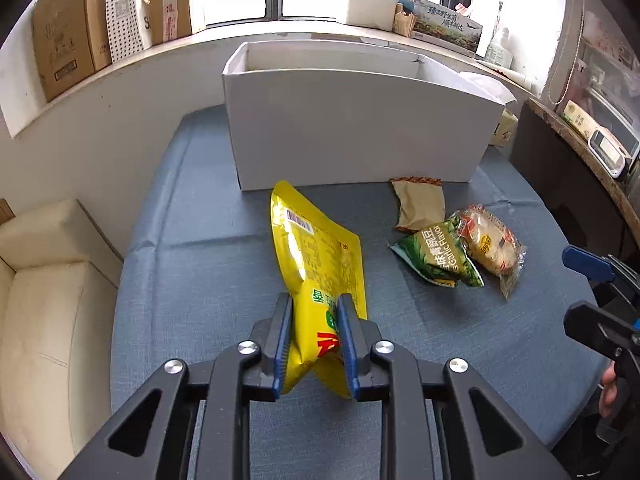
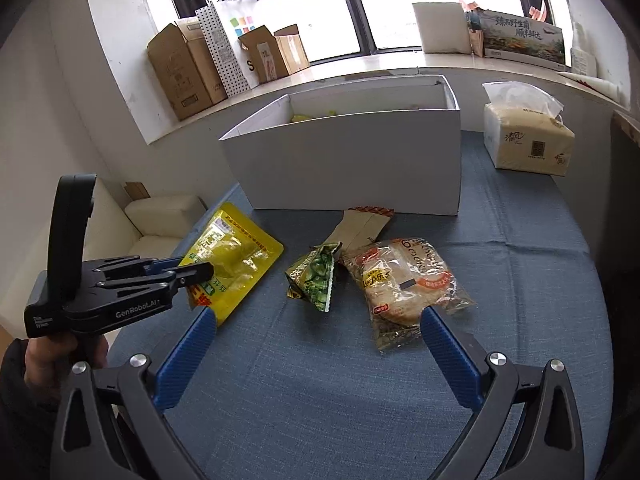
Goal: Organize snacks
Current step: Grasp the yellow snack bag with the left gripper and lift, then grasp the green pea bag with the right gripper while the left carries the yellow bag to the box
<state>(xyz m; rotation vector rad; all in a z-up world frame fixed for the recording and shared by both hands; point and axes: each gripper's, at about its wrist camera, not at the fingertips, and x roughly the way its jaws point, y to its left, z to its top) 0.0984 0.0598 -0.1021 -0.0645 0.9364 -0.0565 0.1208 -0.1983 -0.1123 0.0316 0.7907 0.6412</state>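
Observation:
My left gripper (image 1: 315,308) is shut on the near end of a yellow snack bag (image 1: 316,256), which is lifted and tilted above the blue cloth. From the right wrist view the same yellow bag (image 2: 236,264) hangs from the left gripper (image 2: 200,270) at the left. My right gripper (image 2: 318,322) stands open and holds nothing, low over the cloth just short of a green pea packet (image 2: 316,278) and a clear bread packet (image 2: 404,280). A brown wrapper (image 2: 362,226) lies behind them. The white open box (image 2: 344,160) stands at the back with something yellow inside.
A tissue pack (image 2: 528,136) sits right of the box. Cardboard boxes (image 2: 180,72) and a printed carton (image 2: 520,38) line the window sill. A cream sofa (image 1: 44,280) lies left of the table (image 1: 200,264). A dark cabinet (image 1: 560,176) stands at the right.

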